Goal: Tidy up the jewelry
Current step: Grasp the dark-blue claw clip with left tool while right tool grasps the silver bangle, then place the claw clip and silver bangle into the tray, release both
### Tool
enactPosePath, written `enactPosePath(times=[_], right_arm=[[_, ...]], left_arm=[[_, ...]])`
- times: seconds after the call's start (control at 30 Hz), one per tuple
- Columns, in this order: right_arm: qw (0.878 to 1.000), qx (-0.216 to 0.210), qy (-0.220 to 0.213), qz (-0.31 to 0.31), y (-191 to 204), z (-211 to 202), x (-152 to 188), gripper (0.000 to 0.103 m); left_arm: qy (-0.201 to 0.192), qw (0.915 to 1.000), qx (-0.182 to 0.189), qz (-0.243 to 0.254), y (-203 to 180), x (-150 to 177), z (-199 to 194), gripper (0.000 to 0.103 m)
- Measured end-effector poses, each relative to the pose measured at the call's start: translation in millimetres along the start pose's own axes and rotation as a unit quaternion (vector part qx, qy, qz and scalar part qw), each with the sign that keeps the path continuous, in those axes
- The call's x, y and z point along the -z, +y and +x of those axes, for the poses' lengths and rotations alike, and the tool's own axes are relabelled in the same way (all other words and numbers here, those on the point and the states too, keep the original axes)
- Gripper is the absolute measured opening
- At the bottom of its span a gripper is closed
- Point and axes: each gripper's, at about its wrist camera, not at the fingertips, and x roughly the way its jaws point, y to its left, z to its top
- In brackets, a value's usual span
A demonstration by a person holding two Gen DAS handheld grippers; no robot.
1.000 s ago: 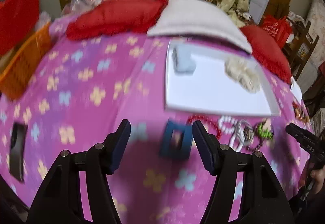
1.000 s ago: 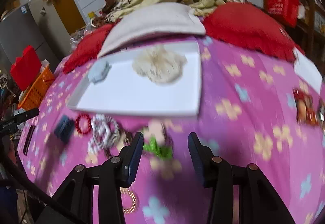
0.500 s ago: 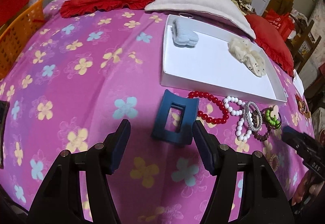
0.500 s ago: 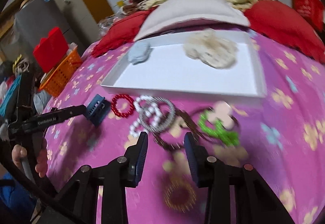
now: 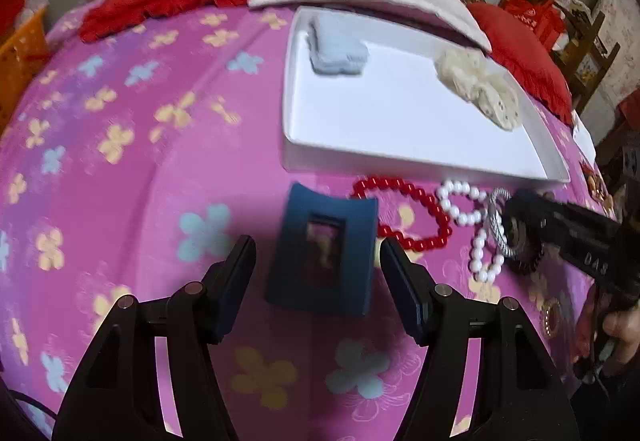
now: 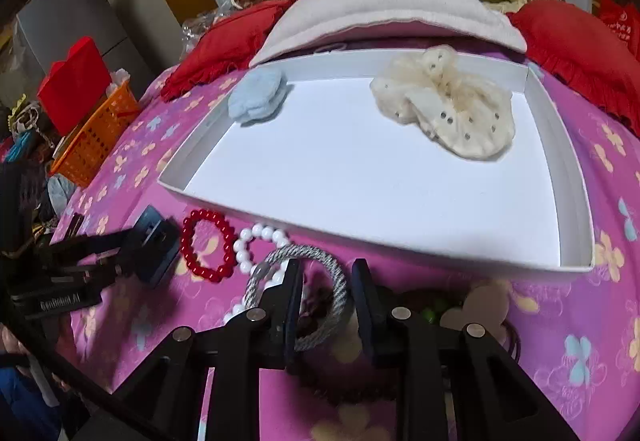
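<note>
Right tongs (image 6: 326, 299) closing astride the stiff, light silver bangle's (image 6: 340, 291) rim, not yet pinching; left tongs (image 5: 318, 277) spread around the rigid blue hair claw (image 5: 322, 253).

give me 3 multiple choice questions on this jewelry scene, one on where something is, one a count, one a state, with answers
1. Where does the dark blue rectangular plastic hair claw lie?
A. inside the tray
B. on the pink flowered bedcover, in front of the tray
C. in the orange basket

2. How many items lie inside the shallow white cardboard tray?
A. none
B. two
C. four

3. How does the left gripper stand?
A. clamped on the red bead bracelet
B. shut with nothing in it
C. open, one finger on each side of the hair claw

Answers:
1. B, it sits on the pink flowered bedcover by the tray's near wall.
2. B, only the pale blue fabric hair piece and the cream lace scrunchie are inside.
3. C, gaps show between both pads and the claw.
</note>
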Motion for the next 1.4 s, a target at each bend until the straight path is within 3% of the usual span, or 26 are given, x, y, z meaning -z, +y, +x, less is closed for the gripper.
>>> enactPosePath(times=[0.07,0.2,0.3,0.4,0.43,0.67,0.9,1.17,1.4], right_arm=[[1.000,-0.003,0.000,0.006,-2.6,1.5,-2.2,0.024],[1.000,-0.003,0.005,0.002,-0.9,6.1,-1.0,0.017],[1.000,0.012,0.005,-0.023,7.2,9.0,4.1,0.017],[0.999,0.019,0.007,-0.042,13.5,11.0,4.0,0.016],[0.999,0.022,0.008,-0.044,15.4,11.6,3.6,0.007],[1.000,-0.004,-0.005,0.002,12.1,2.7,5.4,0.007],[0.999,-0.022,-0.033,0.010,21.5,-33.3,5.1,0.007],[0.998,0.001,-0.063,0.007,12.7,-76.6,1.9,0.007],[0.996,0.038,-0.073,0.027,-20.8,-88.8,-11.5,0.007]], left_arm=[[0.007,1.0000,0.005,0.001,-2.2,2.9,5.0,0.065],[-0.003,0.9997,-0.018,0.016,-11.3,7.5,8.3,0.064],[-0.007,0.9990,-0.043,0.013,-11.8,7.2,8.9,0.046],[-0.011,0.9993,-0.035,0.006,-8.0,8.1,8.0,0.047],[-0.013,0.9993,-0.036,0.005,-7.8,8.6,6.7,0.047],[-0.019,0.9992,-0.035,-0.006,-8.2,14.3,-3.3,0.046],[-0.050,0.9980,-0.032,-0.023,-4.7,20.5,-45.1,0.046],[-0.074,0.9970,-0.022,-0.007,-17.5,16.0,-81.6,0.046],[-0.071,0.9973,-0.020,0.006,-26.1,-13.1,-75.7,0.046]])
